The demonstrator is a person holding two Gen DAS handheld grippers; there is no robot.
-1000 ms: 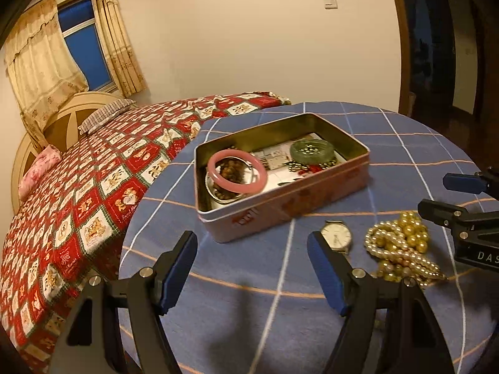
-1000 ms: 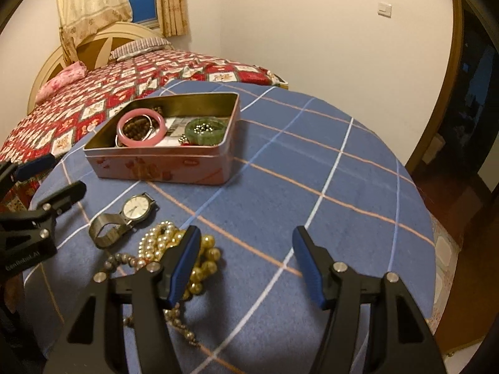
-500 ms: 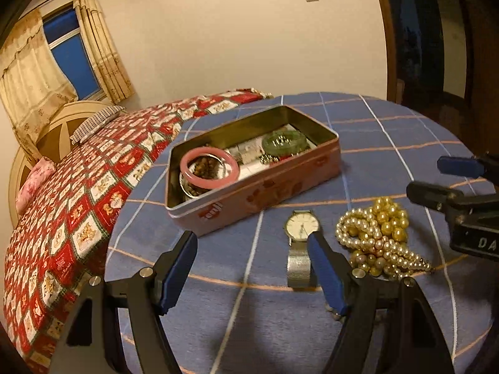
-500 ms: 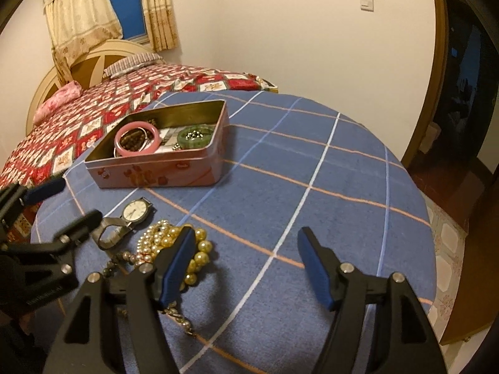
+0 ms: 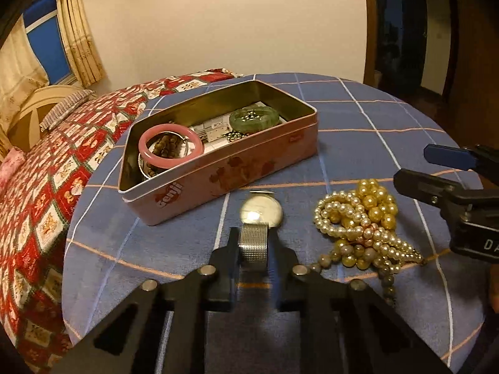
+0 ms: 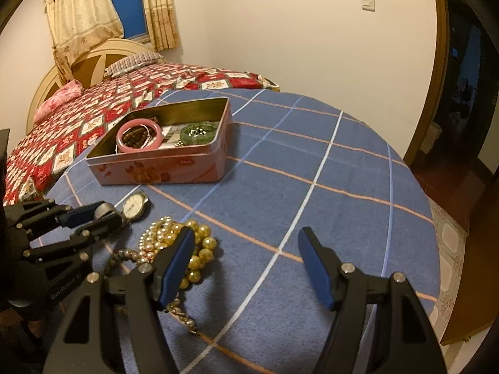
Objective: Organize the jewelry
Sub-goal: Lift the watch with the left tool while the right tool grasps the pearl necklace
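Bedroom setting: round bench (image 6: 343, 187) under a blue plaid cloth, a bed (image 6: 103, 106) with a red patterned quilt beside it, curtained window (image 6: 128, 3) behind. An open pink tin (image 5: 237, 168) stood on the bench; inside lay a pink bangle (image 5: 171, 149) over dark beads at one end and a green bangle (image 5: 254, 119) at the other. Just in front of the tin, the left gripper (image 5: 253, 244) was clamped on the mesh strap of a silver watch (image 5: 261, 212), whose face pointed toward the tin. A heap of pearl and gold bead necklaces (image 5: 361, 221) lay on the cloth just beside the watch, apart from the tin. The right gripper (image 6: 246, 265) hung over the bench with fingers spread wide and nothing between them, one finger (image 6: 176, 265) above the edge of the bead heap.
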